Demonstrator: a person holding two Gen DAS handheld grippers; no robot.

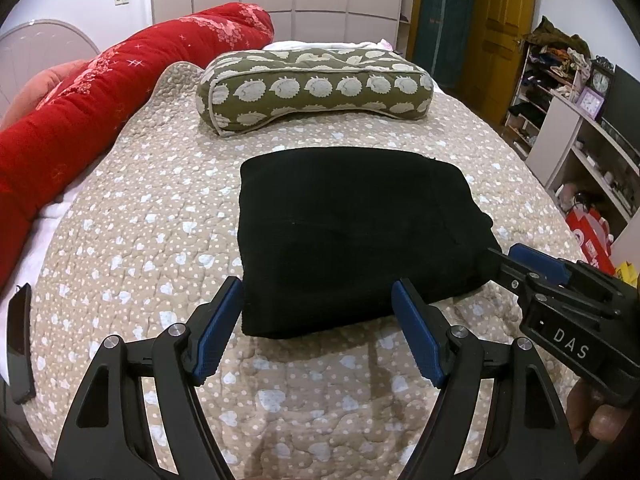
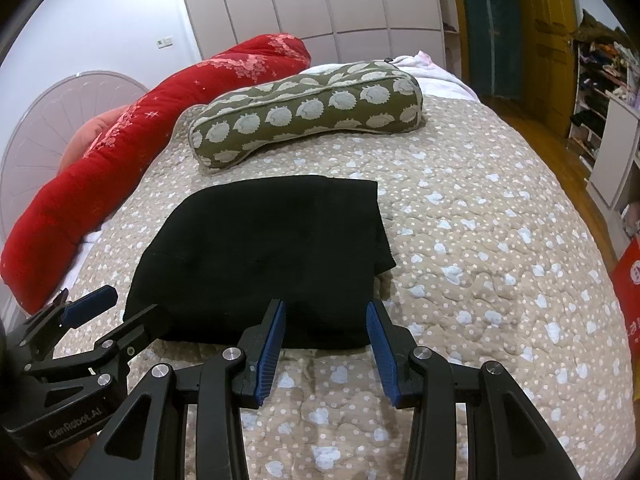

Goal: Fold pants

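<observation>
At the left of the left wrist view a red bolster (image 1: 120, 80) runs along the bed's edge, with a patterned pillow (image 1: 316, 88) at upper centre. Your black pants (image 1: 356, 236) lie in the middle of the frame as a compact folded block on the quilted bedspread (image 1: 132, 232), so the folding looks nearly or fully done. Your left gripper (image 1: 318, 320) sits at the bottom centre, jaws spread and empty, tips just short of the block's near edge. At lower right your right gripper (image 2: 326, 324) also has its jaws spread with nothing between them, beside the near right corner. If you push forward from here, a fingertip could snag the near edge and drag the layers apart. Pinching only the top layer would peel the fold open, and the soft quilt could bunch under it
</observation>
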